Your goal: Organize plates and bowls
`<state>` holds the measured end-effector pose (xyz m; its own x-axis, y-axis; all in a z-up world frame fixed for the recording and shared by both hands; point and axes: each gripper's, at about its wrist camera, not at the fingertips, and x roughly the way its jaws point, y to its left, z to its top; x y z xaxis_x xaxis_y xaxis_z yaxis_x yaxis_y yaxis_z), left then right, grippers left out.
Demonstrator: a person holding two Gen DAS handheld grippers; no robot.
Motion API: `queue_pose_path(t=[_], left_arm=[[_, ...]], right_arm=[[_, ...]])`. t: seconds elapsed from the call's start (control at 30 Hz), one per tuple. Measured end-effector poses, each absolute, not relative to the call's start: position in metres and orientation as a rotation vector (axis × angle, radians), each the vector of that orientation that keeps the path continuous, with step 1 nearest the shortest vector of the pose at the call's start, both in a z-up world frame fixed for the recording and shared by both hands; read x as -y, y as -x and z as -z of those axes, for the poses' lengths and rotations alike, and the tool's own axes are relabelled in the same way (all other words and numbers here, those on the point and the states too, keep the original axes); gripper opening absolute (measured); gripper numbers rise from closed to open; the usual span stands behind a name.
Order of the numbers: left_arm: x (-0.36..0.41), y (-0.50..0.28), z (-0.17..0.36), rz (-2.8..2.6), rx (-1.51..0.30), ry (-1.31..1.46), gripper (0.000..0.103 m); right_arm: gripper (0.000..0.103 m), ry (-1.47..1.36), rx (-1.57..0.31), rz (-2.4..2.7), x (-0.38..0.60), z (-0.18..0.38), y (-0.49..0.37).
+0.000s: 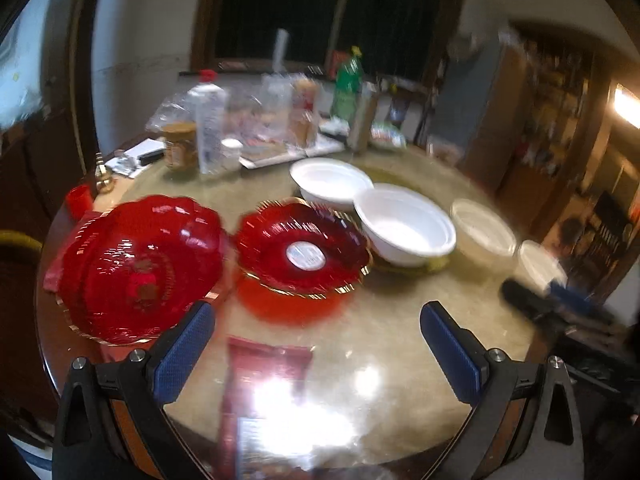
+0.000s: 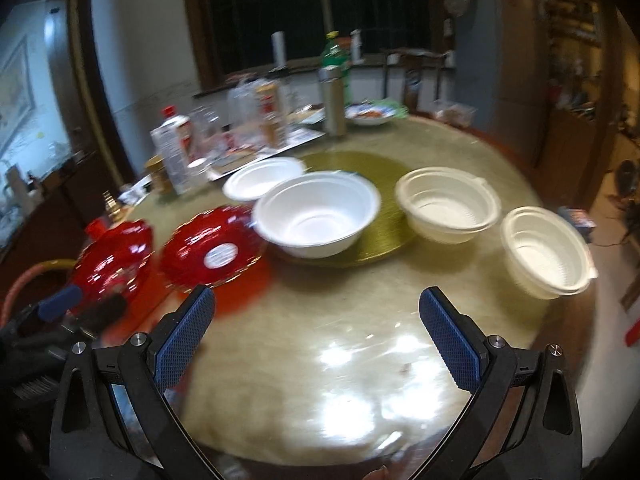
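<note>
1. Both grippers are hovering above the near edge of the round table (image 2: 360, 320), and nothing is in either one. The left gripper (image 1: 318, 344) is standing with its jaws wide apart, and so is the right gripper (image 2: 316, 332).
2. Two red plates are sitting at the near left: the big red plate (image 1: 136, 268) furthest left, and the small red plate (image 1: 302, 252) just to its right, a white sticker showing at its middle.
3. Two white bowls are sitting further back, the near white bowl (image 2: 316, 214) on a green mat (image 2: 384, 236) and the far white bowl (image 2: 262, 178) just behind it to the left.
4. Two ribbed plastic bowls are standing to the right: one ribbed bowl (image 2: 448, 206) mid-table, the other ribbed bowl (image 2: 546, 252) close to the right edge.
5. The red plates are looking like thin glossy plastic, so they are probably light, slick and brittle at the scalloped edge. A pinch across the rim seems the best hold.
6. The white bowls are likely very light and slightly springy. Gripping one wall just below the lip should do, without squeezing hard.
</note>
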<state>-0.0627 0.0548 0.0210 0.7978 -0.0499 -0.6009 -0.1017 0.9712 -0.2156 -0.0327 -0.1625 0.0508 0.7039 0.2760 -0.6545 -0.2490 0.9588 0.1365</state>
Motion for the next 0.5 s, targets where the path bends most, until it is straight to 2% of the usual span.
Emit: queue_pose_path(t=[0.23, 0.5], left_arm=[[-0.145, 0.094, -0.029, -0.266, -0.575, 0.316, 0.103], [-0.236, 0.071, 0.006, -0.427, -0.716, 0.454, 0.102]], right_arm=[[0.103, -0.117, -0.851, -0.528, 0.11, -0.038, 0.022], [0.103, -0.287, -1.125, -0.772, 0.007, -0.004, -0.018]])
